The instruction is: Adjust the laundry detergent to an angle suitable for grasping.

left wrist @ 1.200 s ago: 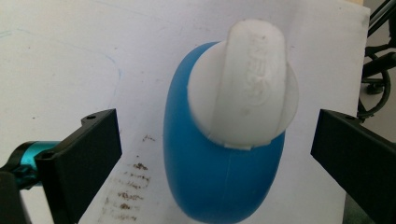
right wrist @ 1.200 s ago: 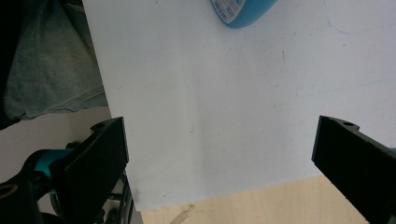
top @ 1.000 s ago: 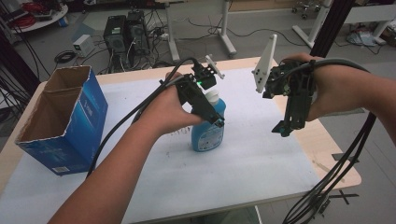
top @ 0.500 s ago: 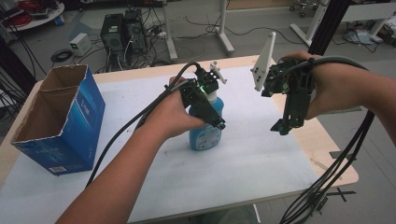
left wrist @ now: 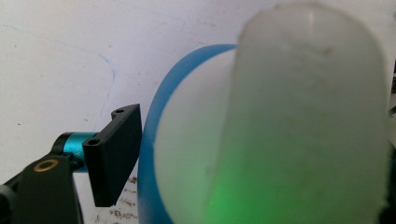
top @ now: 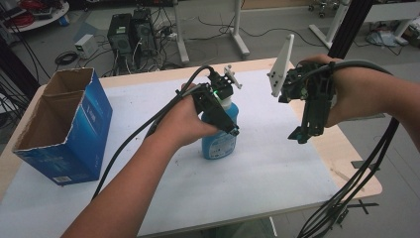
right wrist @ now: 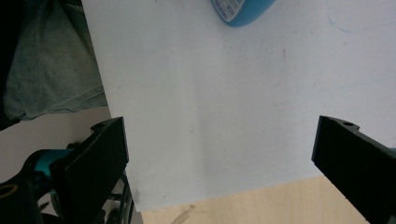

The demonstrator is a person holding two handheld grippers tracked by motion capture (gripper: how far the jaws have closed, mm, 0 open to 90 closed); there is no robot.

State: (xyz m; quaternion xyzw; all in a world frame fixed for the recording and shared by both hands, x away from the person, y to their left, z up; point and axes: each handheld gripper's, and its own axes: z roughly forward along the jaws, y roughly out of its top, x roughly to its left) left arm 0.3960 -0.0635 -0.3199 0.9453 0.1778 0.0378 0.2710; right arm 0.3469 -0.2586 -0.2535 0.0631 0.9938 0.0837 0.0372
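Lab room with computer cases and cables on the floor behind; a wooden table (top: 346, 163) under a white sheet carries a blue bottle (top: 218, 144) standing upright near the middle, and an open blue cardboard box (top: 64, 134) well to the left of the bottle. The left gripper (top: 233, 126) comes down over the bottle's white neck; its jaws have just been closing, with the neck (left wrist: 299, 116) between them, but one jaw still stands just beside the bottle, so no firm grip shows yet. Risk, as I judge it: a one-sided squeeze on the smooth round neck could tip or spin the bottle, or it slips out on a lift. The right gripper (top: 302, 134) hangs wide open and empty, to the right of the bottle, well apart from it.
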